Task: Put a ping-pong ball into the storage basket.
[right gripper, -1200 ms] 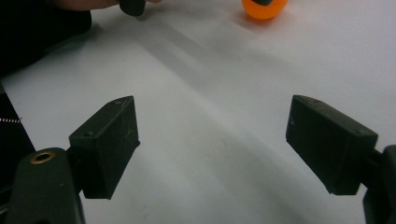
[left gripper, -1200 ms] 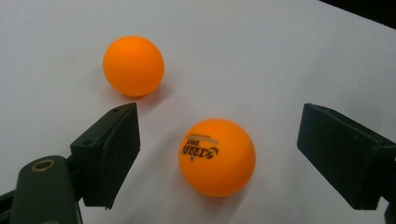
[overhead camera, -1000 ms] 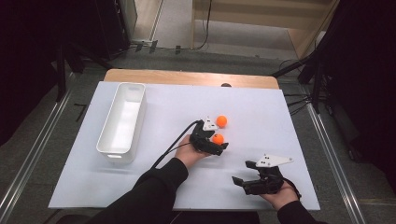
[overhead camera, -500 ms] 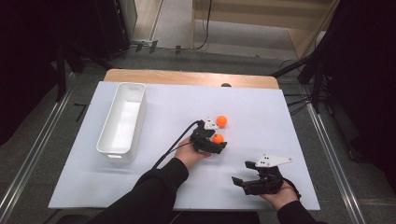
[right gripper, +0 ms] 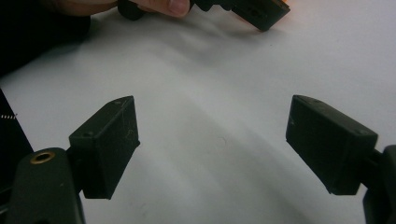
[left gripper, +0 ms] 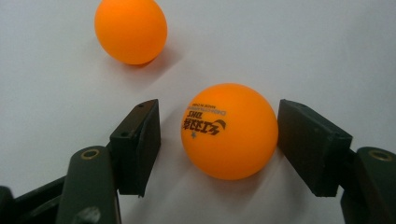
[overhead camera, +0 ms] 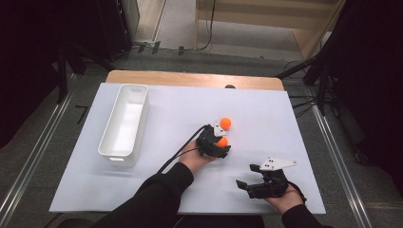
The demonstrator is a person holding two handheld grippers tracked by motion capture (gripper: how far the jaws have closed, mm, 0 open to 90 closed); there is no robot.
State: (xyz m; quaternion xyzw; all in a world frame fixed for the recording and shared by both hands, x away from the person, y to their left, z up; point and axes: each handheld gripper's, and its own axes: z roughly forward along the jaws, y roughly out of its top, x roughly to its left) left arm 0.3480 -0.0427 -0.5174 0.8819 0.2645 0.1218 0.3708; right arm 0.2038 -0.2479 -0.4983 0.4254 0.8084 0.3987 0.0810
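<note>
The left gripper (left gripper: 217, 135) has just been closing its jaws around an orange ball (left gripper: 229, 131) on the white table (overhead camera: 266, 114). The right-hand pad seems to touch the ball, while a gap remains at the left pad, so no grip yet. A second ball (left gripper: 130, 30) lies near, beyond it. The right gripper (overhead camera: 248, 185) rests open, well apart

Apparently "DHS", upside down, on ball (left gripper: 229, 131)

Lab recording bay, not a home.
White-covered table (overhead camera: 157, 99) ringed by black stands (overhead camera: 64, 66), floor cables (overhead camera: 304, 102), metal floor rails (overhead camera: 28, 166), bare concrete.
</note>
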